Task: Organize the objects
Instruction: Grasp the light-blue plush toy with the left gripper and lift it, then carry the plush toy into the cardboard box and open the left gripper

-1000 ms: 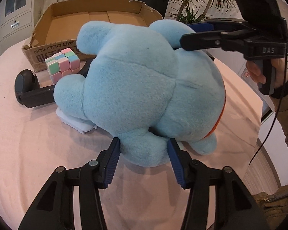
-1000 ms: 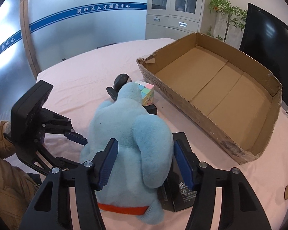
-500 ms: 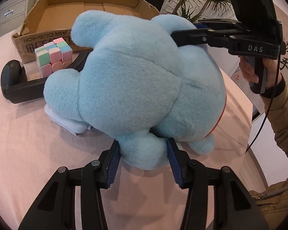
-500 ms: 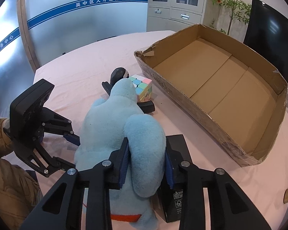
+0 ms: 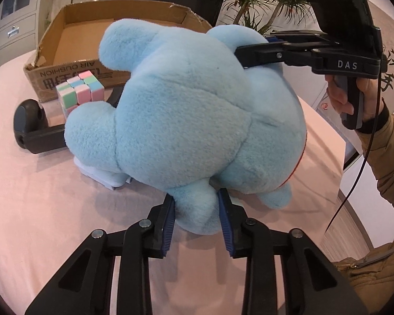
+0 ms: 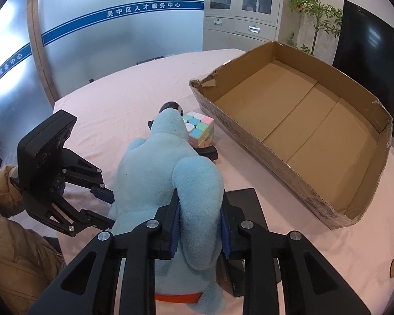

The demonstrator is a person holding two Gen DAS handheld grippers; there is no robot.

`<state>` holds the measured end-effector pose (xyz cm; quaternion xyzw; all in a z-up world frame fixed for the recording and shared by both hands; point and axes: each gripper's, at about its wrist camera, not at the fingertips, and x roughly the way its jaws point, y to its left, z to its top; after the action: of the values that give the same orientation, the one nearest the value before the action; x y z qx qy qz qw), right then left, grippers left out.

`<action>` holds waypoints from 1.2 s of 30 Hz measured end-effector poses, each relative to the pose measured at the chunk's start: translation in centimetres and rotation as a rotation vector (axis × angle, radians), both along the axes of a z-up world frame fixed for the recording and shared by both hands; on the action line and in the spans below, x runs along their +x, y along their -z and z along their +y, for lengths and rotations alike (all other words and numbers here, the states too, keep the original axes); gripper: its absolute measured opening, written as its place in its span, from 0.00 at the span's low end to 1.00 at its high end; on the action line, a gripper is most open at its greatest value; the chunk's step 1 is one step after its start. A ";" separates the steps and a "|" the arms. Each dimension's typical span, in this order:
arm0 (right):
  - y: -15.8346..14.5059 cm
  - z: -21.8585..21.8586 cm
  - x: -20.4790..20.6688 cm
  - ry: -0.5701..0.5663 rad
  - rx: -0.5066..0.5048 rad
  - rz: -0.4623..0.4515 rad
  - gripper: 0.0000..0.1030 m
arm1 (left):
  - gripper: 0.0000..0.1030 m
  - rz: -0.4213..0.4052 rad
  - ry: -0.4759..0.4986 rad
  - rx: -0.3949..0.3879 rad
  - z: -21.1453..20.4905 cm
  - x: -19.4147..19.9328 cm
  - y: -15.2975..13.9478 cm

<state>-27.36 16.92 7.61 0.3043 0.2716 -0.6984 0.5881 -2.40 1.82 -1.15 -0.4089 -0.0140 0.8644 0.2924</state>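
Note:
A big light-blue plush toy [image 5: 191, 120] is held over the pink table between both grippers. My left gripper [image 5: 197, 216] is shut on one of its limbs. My right gripper [image 6: 199, 221] is shut on another limb [image 6: 199, 199]; it also shows in the left wrist view [image 5: 254, 52] at the plush's upper right. An open, empty cardboard box [image 6: 296, 131] stands behind the plush; it shows in the left wrist view [image 5: 73, 65] too. A pastel puzzle cube [image 5: 78, 92] sits in front of the box.
A black handle-shaped object [image 5: 34, 128] lies left of the plush by the cube. A white flat item [image 5: 102, 176] lies under the plush. A black box [image 6: 247, 204] sits beside the plush in the right wrist view. Potted plants [image 5: 260, 0] and a cabinet [image 6: 241, 13] stand beyond the table.
Both grippers have closed on the plush's limbs. The plush has risen slightly off the table and the box now shows more behind it.

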 end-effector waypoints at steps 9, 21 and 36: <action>-5.0 0.7 2.5 -0.028 -0.083 0.027 0.21 | 0.28 0.086 -0.018 0.030 -3.2 1.6 -5.2; -12.7 -2.1 -4.6 0.093 -0.172 0.111 0.21 | 0.28 0.235 -0.061 -0.006 -4.0 -9.8 -13.3; -5.8 -7.8 -23.4 0.358 -0.062 0.026 0.23 | 0.29 0.102 -0.109 -0.243 2.6 -28.9 -7.9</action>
<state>-50.72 9.14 13.45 0.3205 0.1989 -0.8039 0.4598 -31.34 4.43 6.75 -0.3956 0.0836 0.8939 0.1935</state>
